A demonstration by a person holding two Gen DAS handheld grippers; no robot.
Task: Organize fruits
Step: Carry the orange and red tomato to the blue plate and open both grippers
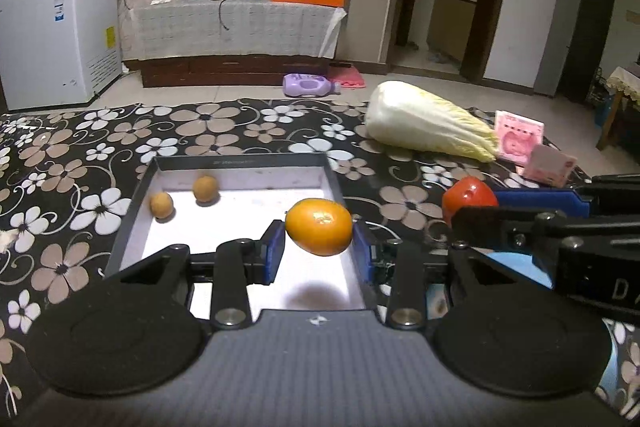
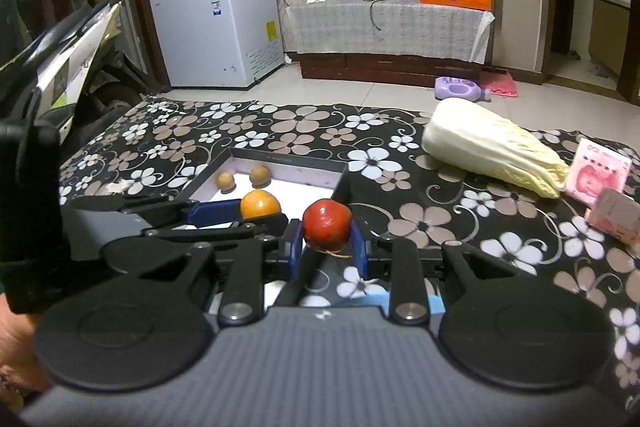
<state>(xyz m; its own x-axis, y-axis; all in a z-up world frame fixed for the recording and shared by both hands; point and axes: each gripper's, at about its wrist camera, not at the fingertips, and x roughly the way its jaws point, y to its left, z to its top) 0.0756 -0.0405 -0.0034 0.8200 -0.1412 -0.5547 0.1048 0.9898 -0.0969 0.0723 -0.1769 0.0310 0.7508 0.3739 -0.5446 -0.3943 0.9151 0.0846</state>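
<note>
Gripping a round orange citrus fruit (image 1: 319,227) between its blue pads, the left gripper (image 1: 319,247) holds it in the air above the near right part of a shallow dark-rimmed box with a white floor (image 1: 248,161). 2 small round tan fruits (image 1: 162,205) lie at the box's far left. Just right of the box, the right gripper (image 2: 328,245) is clamped on a round red fruit (image 2: 327,230) above the black floral tablecloth (image 2: 424,227). A pale napa cabbage (image 1: 428,125) lies at the far right, beside pink packets (image 1: 520,141).
</note>
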